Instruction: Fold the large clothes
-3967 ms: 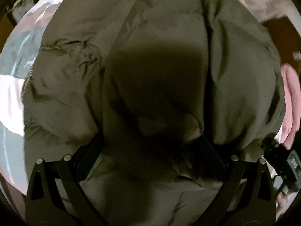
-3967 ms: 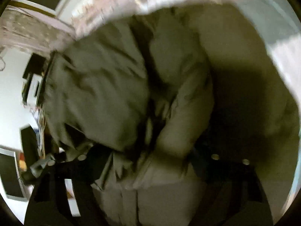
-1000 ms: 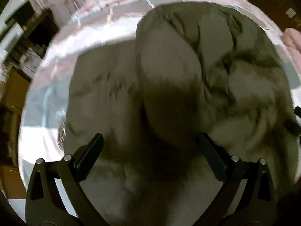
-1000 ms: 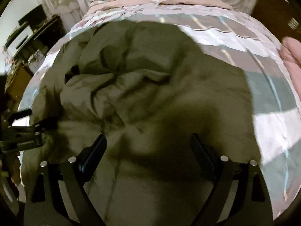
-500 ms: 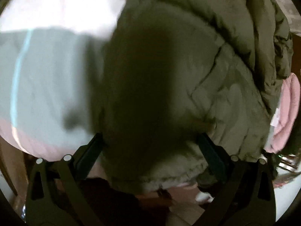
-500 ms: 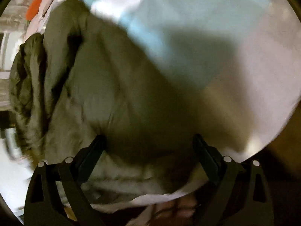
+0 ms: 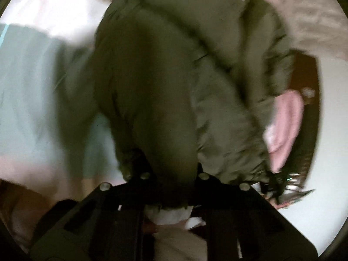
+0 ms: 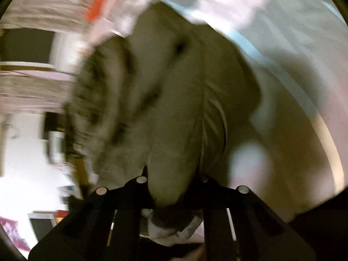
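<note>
An olive green padded jacket point(image 7: 174, 76) fills the left wrist view, bunched on a bed. My left gripper point(image 7: 173, 178) is shut on the jacket's near edge, with fabric pinched between the jaws. In the right wrist view the same jacket point(image 8: 174, 108) hangs forward from my right gripper point(image 8: 173, 180), which is shut on another part of its edge. Both views are blurred by motion. The fingertips are buried in fabric.
The bed's pale pink and grey-blue cover point(image 7: 32, 82) lies to the left, also in the right wrist view point(image 8: 293, 43). A pink garment point(image 7: 285, 126) lies at the right. An orange object point(image 8: 97, 6) lies far off. Furniture and a white wall point(image 8: 26, 152) stand at the left.
Both grippers were open half a second ago and have closed on the jacket's edge. Both cameras have swung and the jacket is bunched up.
</note>
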{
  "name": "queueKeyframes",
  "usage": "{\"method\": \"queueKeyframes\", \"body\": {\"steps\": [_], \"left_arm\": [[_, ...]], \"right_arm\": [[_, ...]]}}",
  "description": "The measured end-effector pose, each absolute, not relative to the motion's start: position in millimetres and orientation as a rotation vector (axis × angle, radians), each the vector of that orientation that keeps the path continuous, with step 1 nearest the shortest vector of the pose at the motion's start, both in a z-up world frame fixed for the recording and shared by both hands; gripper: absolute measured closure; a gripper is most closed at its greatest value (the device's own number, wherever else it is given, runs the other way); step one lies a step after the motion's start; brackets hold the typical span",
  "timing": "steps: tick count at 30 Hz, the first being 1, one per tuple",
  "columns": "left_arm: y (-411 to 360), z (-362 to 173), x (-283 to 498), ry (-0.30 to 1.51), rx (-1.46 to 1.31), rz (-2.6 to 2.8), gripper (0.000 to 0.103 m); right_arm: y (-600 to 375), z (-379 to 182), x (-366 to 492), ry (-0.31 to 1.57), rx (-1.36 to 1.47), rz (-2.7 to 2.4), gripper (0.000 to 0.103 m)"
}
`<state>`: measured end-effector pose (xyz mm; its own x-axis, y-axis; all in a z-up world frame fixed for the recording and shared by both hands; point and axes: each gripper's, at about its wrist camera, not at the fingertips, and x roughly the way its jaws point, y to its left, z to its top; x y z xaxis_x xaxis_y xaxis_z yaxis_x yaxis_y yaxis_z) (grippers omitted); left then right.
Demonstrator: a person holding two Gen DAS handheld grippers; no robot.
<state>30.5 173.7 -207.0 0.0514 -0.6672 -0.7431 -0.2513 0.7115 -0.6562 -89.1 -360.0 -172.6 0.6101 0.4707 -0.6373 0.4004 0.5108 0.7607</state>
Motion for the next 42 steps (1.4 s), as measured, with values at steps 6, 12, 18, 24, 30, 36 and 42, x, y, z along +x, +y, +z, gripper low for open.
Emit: {"method": "queueKeyframes", "body": {"steps": [6,12,18,24,30,36,42], "left_arm": [[190,-154,43,1.214,-1.005,-0.528,0.093],[178,-136,95,1.140,-1.096,-0.503,0.093],[167,-130,182,1.047,-1.199,-0.403,0.090],[169,-177,236,1.058,-1.292,-0.234,0.089],[149,-200,253,1.114,-1.233,-0.183,0.089],[165,-202,247,1.102,-1.284,-0.177,0.088],[167,-196,244,1.087,-1.291,-0.169,0.082]], "right_arm": [[-373,-117,-62,0.719,1.061,0.173,0.091],[-383,-87,20,0.682,1.142,0.230,0.091],[-400,-87,116,0.653,1.156,0.141,0.091],[-412,-132,189,0.705,1.153,0.047,0.088],[-452,-172,183,0.676,1.396,0.030,0.055],[-506,-110,116,0.350,1.196,-0.216,0.014],[-399,-60,149,0.700,0.801,0.046,0.014]]}}
